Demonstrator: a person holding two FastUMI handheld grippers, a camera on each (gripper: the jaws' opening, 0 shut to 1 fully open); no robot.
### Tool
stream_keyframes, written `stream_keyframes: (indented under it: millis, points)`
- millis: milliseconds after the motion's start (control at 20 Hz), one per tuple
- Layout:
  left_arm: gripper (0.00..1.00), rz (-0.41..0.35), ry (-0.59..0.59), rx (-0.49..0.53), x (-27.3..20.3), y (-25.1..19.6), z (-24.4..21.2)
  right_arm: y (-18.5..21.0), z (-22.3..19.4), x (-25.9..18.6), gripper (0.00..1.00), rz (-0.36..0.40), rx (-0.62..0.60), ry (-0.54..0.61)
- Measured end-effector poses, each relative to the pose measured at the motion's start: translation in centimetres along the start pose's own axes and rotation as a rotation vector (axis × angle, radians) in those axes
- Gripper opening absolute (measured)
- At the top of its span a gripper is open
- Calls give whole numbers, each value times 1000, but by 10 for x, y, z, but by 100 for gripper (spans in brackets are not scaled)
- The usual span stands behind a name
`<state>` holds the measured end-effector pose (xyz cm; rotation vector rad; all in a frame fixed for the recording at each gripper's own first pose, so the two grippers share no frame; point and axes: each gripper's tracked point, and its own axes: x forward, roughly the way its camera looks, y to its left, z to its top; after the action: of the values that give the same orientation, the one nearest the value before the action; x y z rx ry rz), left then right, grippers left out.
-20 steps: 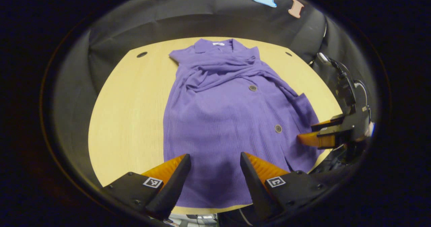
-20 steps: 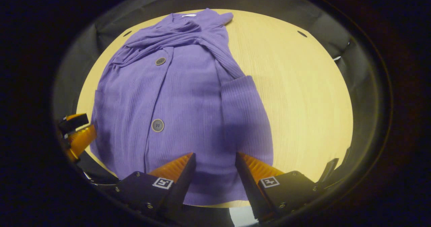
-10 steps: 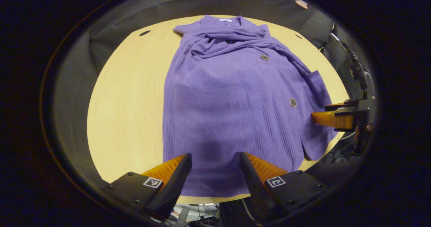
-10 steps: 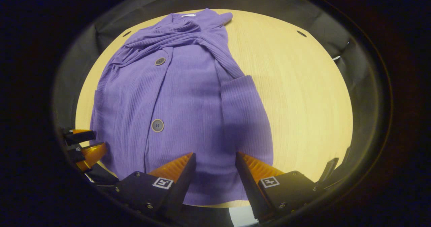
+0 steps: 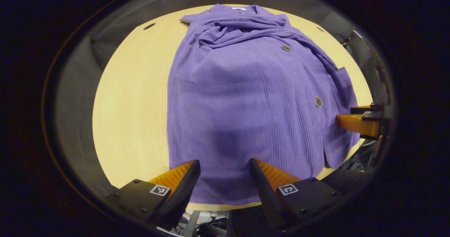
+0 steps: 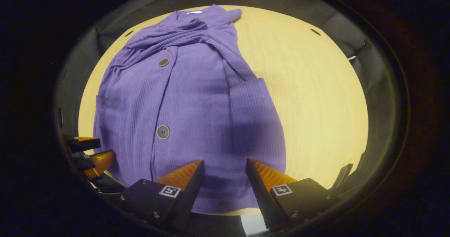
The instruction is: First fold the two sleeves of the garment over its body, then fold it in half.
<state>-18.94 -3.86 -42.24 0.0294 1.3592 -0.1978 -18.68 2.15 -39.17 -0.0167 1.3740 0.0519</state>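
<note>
A purple ribbed cardigan [image 5: 246, 100] lies flat on a round, pale wooden table [image 5: 130, 100], collar at the far edge and hem at the near edge. Both sleeves are folded across the chest, forming a bunched band of fabric just below the collar [image 6: 191, 27]. In the right gripper view, one cuffed sleeve end [image 6: 255, 121] lies over the body near the garment's edge, next to bare tabletop [image 6: 316, 100]. Two dark buttons run down the placket: an upper button [image 6: 163, 62] near the crossed sleeves and a lower button [image 6: 162, 132] nearer the hem. In the left gripper view the same upper button [image 5: 285, 48] and lower button [image 5: 317, 101] appear toward the side.

The left gripper [image 5: 224, 172] hovers over the hem region with its jaws spread apart, nothing between them; whether the tips touch the fabric cannot be told. The right gripper [image 6: 224, 170] is likewise held over the hem at the other side, jaws spread and holding nothing. Each tool is also seen from the other's camera: the right gripper [image 5: 358, 119] beside the cardigan's edge, and the left gripper [image 6: 91, 152] at the near corner of the garment. Small dark holes [image 6: 315, 32] mark the tabletop near its far rim.
</note>
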Motion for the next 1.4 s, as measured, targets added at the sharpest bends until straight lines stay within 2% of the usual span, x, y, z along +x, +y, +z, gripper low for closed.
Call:
stream_keyframes:
  millis: [150,200,250,350,400,450,500,550,600,650,700,750,800,1150,1400]
  points:
    - [95,-1,20,-10,0,1,7,1,1,1,80,-7,-7,66]
    - [93,-4,25,-3,0,0,2,0,1,1,77,-4,-12,84]
    - [92,-4,9,-6,0,0,6,0,1,1,79,-1,-16,97]
    - [66,-6,-17,-15,1,-4,16,0,1,1,76,4,-31,111]
    - [53,-10,-28,-23,2,-5,20,0,2,1,71,6,-33,116]
    - [46,-12,-42,-39,2,-6,26,0,1,1,62,9,-43,125]
    - [24,-14,-39,-60,3,-4,28,0,4,0,60,15,-46,118]
    - [16,-16,-33,-62,3,-4,28,0,7,1,39,19,-24,104]
    - [17,-15,-24,-54,5,-4,27,1,5,0,18,30,-27,112]
    - [16,-14,-34,-50,5,-6,29,0,6,0,16,30,-21,102]
    - [8,-19,-42,-48,5,-6,31,1,6,-1,8,34,-22,96]
    - [8,-29,-69,-54,2,-5,37,1,9,3,8,38,-15,79]
    - [6,-42,-83,-65,2,-5,39,-1,10,2,1,46,-16,70]
    - [6,-59,-183,-95,-19,-1,60,5,20,-24,1,109,80,19]
    - [6,-55,-293,-98,-50,7,100,11,73,-51,1,148,103,-83]
